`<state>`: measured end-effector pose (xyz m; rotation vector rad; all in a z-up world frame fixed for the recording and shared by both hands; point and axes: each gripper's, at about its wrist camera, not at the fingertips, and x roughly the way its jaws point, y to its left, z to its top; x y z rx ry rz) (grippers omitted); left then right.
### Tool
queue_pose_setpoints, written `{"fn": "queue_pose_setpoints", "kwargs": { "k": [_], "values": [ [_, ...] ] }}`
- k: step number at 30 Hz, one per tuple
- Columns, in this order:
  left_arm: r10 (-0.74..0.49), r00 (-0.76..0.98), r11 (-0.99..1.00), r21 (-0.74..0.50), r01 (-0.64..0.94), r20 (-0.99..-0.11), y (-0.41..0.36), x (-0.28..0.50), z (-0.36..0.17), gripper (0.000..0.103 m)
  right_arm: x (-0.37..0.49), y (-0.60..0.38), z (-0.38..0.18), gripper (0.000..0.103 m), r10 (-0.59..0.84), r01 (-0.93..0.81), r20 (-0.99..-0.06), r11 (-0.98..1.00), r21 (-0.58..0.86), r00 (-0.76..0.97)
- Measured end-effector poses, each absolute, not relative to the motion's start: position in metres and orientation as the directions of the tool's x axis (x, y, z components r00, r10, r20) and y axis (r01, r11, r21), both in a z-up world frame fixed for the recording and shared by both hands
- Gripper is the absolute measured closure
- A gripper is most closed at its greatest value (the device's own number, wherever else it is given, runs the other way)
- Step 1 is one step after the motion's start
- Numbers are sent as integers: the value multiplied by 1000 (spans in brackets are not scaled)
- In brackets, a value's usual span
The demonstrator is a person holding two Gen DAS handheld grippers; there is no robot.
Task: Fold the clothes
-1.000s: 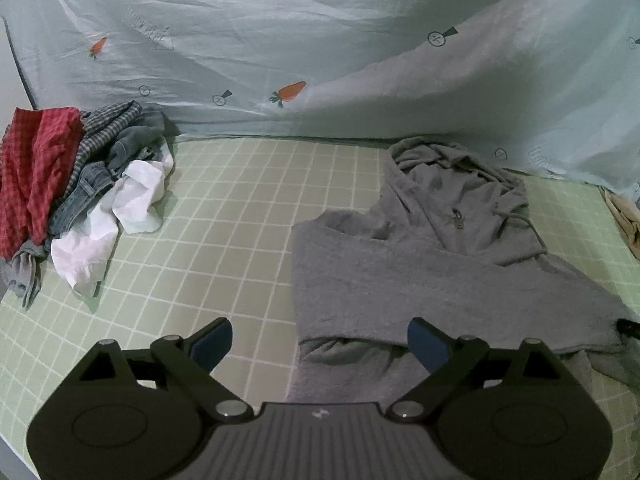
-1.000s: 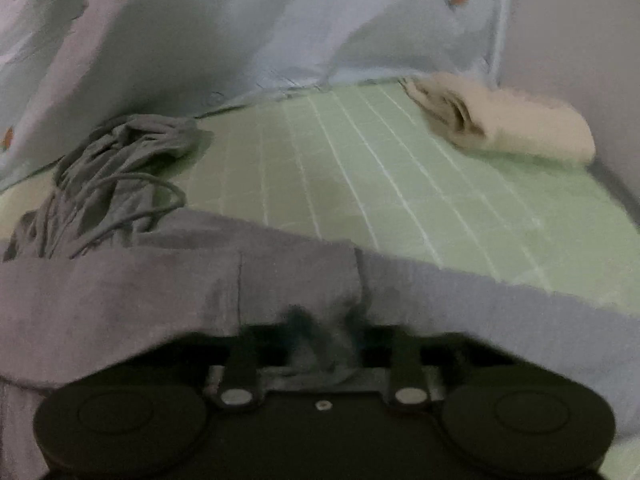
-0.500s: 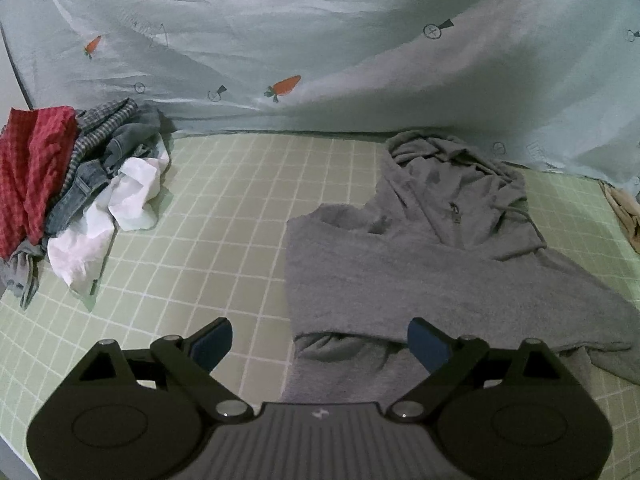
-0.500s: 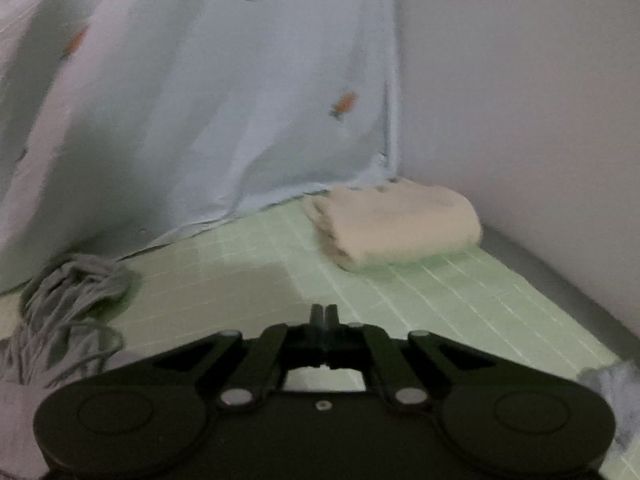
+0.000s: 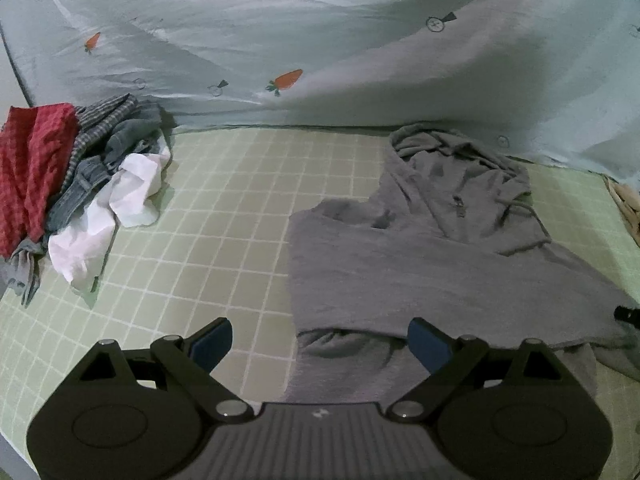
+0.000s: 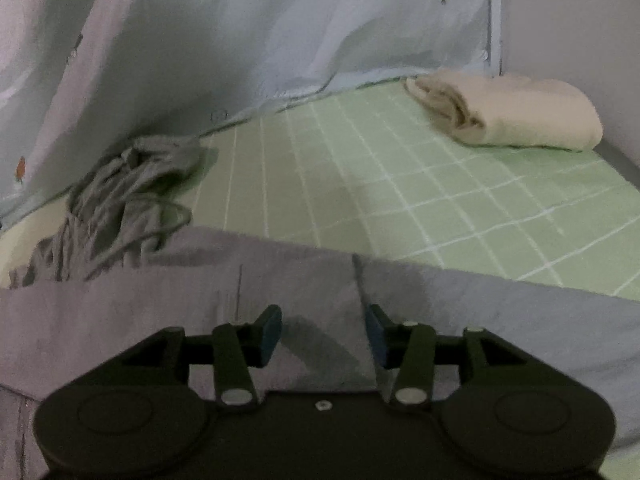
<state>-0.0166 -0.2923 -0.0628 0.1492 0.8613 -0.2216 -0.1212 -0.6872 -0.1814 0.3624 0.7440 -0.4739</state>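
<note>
Grey hoodie (image 5: 420, 264) lies flat on green checked sheet (image 5: 224, 216), hood toward the carrot-print cloth (image 5: 320, 40), one sleeve folded across the body. Left claw (image 5: 319, 338) released, jaws wide, hovering at the hoodie's lower left edge. Right claw (image 6: 323, 334) released, jaws apart over a sleeve fold, gripping nothing. Unfolded clothes pile (image 5: 72, 184) far left; folded beige garment (image 6: 508, 114) far right.
</note>
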Motion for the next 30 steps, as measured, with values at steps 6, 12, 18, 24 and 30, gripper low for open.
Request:
{"fn": "queue_pose_setpoints", "kwargs": {
  "k": [6, 12, 18, 24, 30],
  "values": [
    [-135, 622, 964, 42, 262, -772, -296, -15, -64, 9, -115, -680, -182, 96, -225, 443, -732, 889, 115, 643],
    [-138, 620, 960, 50, 277, -772, -300, -16, -65, 9, -113, -676, -174, 97, -255, 446, -715, 891, 89, 652],
    [-126, 613, 965, 46, 256, -780, -297, -13, -66, 9, -123, -678, -129, 97, -328, 466, -593, 880, 92, 735],
    [-121, 604, 964, 51, 261, -788, -297, -11, -71, 9, -144, -698, -88, 97, -446, 558, -475, 821, 119, 759],
    [-96, 587, 959, 82, 270, -804, -299, -5, -82, 9, -162, -730, -98, 97, -534, 660, -518, 747, 81, 668]
  ]
}}
